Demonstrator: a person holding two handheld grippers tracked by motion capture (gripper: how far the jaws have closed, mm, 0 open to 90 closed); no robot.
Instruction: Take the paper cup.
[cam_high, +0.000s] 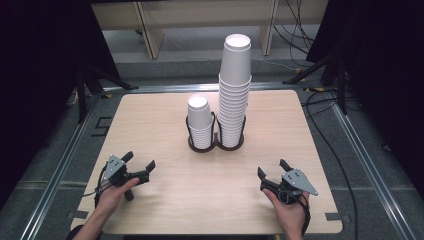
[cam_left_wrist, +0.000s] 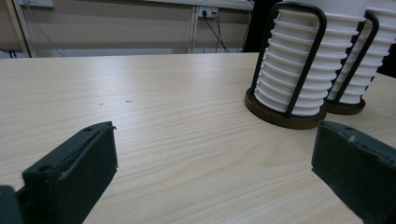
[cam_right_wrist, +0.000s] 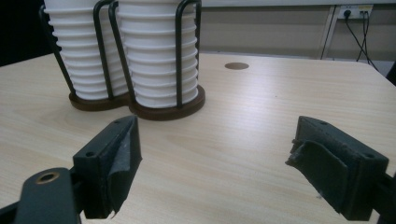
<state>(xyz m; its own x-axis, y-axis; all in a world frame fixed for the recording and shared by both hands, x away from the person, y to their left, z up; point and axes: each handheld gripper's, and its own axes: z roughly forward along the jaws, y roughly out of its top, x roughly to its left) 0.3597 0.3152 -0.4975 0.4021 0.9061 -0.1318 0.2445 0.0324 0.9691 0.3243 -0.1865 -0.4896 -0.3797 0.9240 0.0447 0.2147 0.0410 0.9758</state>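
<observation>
I have both hands low at the near edge of the counter (cam_high: 150, 125), one at each corner. My left hand-held gripper (cam_high: 138, 164) sits near the left corner with its jaws spread wide and nothing between them; in the left gripper view the two black jaws stand far apart at the bottom corners with bare wood between. My right hand-held gripper (cam_high: 272, 169) sits near the right corner, its jaws also apart and empty, though less spread than the left pair; in the right gripper view one of its pads (cam_right_wrist: 122, 158) looks frayed and peeling at the edge. Both grippers point toward the far middle of the counter, well apart from the cups. There a dark wire holder (cam_high: 215, 145) with two round bases stands upright, roughly centred left to right. Its left ring carries a short stack of white paper cups (cam_high: 200, 122), and its right ring carries a tall stack of white paper cups (cam_high: 234, 95) that rises well above the wire loops and leans slightly to the right at the top. The two stacks stand just beside each other. In the left gripper view the holder lies ahead and to the right of the jaws; in the right gripper view it lies ahead and to the left.
</observation>
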